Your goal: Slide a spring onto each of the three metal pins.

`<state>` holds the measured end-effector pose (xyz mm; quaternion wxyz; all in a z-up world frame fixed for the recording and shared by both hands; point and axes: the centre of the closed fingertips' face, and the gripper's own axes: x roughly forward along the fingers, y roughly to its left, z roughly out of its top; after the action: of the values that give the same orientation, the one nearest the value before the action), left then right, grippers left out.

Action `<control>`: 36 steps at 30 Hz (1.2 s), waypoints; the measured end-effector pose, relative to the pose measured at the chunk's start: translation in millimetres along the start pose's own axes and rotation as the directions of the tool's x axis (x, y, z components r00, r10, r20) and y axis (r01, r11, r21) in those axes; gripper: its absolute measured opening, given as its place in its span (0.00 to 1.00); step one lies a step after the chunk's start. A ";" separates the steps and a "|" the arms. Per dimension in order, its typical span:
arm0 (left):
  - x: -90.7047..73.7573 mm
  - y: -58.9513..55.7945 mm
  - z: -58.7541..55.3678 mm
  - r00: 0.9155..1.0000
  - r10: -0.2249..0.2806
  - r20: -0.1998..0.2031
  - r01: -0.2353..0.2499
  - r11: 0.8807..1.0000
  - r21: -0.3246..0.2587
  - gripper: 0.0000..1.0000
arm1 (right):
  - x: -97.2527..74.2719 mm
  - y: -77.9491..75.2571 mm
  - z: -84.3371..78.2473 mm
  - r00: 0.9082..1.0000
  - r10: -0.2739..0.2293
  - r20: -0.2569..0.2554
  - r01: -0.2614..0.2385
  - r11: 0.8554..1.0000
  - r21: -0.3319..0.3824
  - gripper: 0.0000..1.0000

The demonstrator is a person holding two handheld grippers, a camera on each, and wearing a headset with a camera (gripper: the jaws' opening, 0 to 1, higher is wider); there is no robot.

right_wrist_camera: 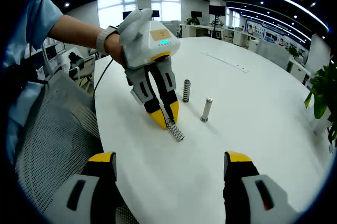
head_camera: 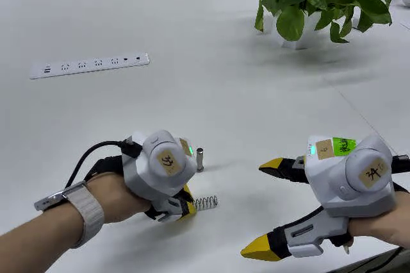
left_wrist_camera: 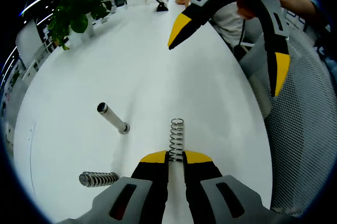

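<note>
head view: the left gripper (head_camera: 189, 201) pinches one end of a spring (head_camera: 206, 202) low over the bench (head_camera: 211, 93), a bare pin (head_camera: 200, 159) upright near its fingers (head_camera: 188, 209). the right gripper (head_camera: 266, 207) is spread wide, holding nothing.
left gripper view: fingers (left_wrist_camera: 155, 156) clamped on the spring (left_wrist_camera: 176, 135); bare pin (left_wrist_camera: 113, 118) left of them, a sprung pin (left_wrist_camera: 99, 179) nearer left.
right gripper view: own fingers (right_wrist_camera: 102, 158) wide apart, spring (right_wrist_camera: 175, 129) ahead between them.

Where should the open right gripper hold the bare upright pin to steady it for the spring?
I would grip the bare pin low on its shaft, near the base, coming level from the side with the right gripper. It stands upright and slim, and its top must stay free for the spring held by the left gripper.
</note>
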<state>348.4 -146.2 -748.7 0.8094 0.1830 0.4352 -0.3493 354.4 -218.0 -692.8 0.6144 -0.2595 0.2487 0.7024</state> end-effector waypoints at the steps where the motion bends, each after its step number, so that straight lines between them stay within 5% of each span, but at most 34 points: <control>1: 0.0 -0.2 -0.1 1.000 0.001 0.001 -0.001 1.000 0.003 0.10 | 0.2 0.2 -0.3 1.000 0.001 -0.001 -0.001 1.000 0.000 0.85; 21: -4.0 -12.1 -3.5 0.994 0.000 0.108 0.009 0.996 -0.088 0.09 | 7.8 4.9 6.7 1.000 0.017 -0.010 -0.017 1.000 -0.008 0.83; 36: -37.6 -16.4 -7.2 0.969 0.112 0.221 -0.071 0.980 -0.185 0.09 | 17.4 13.2 26.1 0.998 0.055 -0.006 -0.055 0.997 -0.046 0.80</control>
<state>318.2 -137.9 -721.3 0.8826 0.0889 0.3586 -0.2906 337.8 -189.4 -684.7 0.5881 -0.2682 0.2409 0.7240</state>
